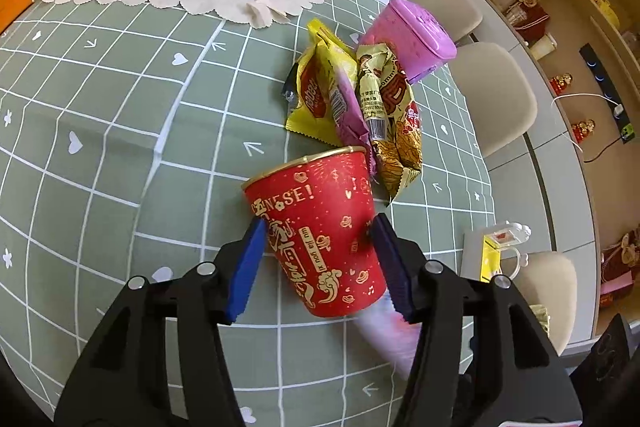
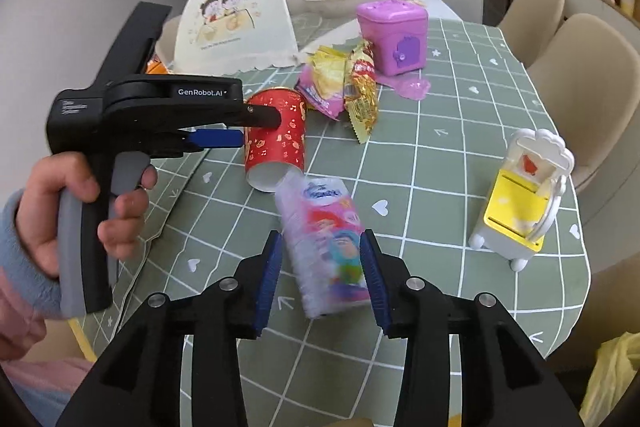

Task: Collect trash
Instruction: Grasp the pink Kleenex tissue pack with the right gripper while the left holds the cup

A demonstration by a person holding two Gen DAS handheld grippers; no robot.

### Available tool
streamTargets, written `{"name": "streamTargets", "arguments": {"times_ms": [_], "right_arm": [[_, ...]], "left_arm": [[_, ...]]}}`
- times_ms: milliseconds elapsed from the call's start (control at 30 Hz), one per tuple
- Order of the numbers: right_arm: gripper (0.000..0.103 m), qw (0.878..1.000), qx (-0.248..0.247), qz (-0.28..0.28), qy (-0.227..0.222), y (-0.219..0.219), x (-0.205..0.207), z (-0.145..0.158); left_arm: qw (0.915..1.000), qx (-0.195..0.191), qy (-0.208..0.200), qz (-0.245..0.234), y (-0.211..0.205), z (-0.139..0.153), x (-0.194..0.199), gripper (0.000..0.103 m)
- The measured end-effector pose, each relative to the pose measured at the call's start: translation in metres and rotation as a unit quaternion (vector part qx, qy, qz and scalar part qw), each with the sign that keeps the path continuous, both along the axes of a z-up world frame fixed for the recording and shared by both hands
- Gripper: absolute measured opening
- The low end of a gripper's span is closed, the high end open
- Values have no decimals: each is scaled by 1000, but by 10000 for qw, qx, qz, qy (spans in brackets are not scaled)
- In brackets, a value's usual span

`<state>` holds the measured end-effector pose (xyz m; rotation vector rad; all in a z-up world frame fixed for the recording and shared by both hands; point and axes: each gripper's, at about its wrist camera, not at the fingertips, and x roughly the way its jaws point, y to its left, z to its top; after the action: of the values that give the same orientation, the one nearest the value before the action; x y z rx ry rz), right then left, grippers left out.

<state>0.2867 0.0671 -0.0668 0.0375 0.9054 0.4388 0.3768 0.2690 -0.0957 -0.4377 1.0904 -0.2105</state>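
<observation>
Green cloth with a white grid covers the table (image 2: 460, 163), with beige chairs (image 2: 580, 75) along its far side and open shelves (image 1: 560, 27) of small ornaments behind them. A mesh food cover (image 2: 280, 3) stands at the far end. The red paper cup (image 1: 324, 227) lies tipped over, its inside hidden; the left gripper (image 1: 320, 259) has its blue pads on both sides of it, so it holds the cup. Snack wrappers (image 1: 360, 107) lie heaped beside a closed purple box (image 2: 394, 35). The right gripper (image 2: 322, 279) stands open around a blurred tissue pack (image 2: 324, 247), pads apart from it. A yellow toy chair (image 2: 520, 199) stands nearby.
</observation>
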Motion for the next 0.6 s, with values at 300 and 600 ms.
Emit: {"name": "streamTargets", "arguments": {"times_ms": [300,600], "right_arm": [[39,9982,-151,561,166,11,22,-9],[39,9941,-530,781,529,29,69,-53]], "left_arm": [[9995,237,-150,-106,21,9,-10,43],[9998,-206,-55,23,41,1,-12,46]]}}
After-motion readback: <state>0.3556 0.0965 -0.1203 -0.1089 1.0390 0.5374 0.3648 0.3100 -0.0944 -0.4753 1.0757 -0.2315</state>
